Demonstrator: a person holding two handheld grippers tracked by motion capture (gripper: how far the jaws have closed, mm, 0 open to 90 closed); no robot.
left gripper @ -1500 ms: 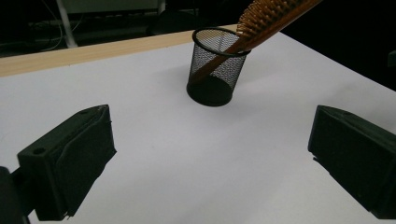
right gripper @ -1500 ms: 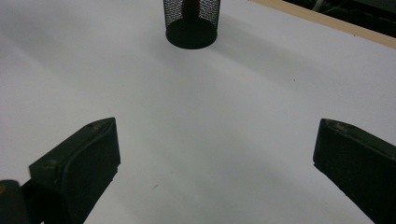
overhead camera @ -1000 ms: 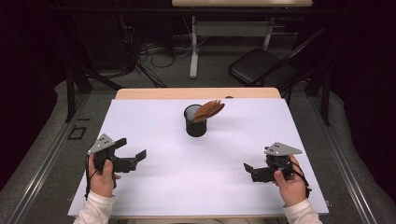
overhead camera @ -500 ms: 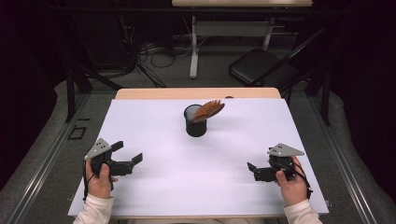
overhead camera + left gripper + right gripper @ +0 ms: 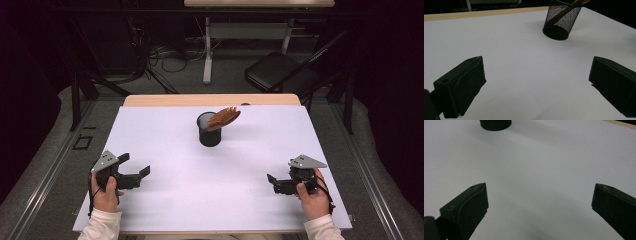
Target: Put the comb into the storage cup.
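- Both grippers have drawn back toward the person's edge of the tabletop (image 5: 165, 145).
- Left gripper (image 5: 134, 171) and right gripper (image 5: 272, 183): jaws open, empty.
- Mesh cup (image 5: 209, 135) holds a brown brush (image 5: 224, 117).

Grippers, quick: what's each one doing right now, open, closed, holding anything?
Left gripper: open, empty, above the white table.
Right gripper: open, empty, short of the black mesh cup.

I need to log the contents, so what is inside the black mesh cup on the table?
A bundle of brown sticks leans out over the rim of the black mesh cup. Their lower ends show dimly through the mesh; the bottom is hidden.
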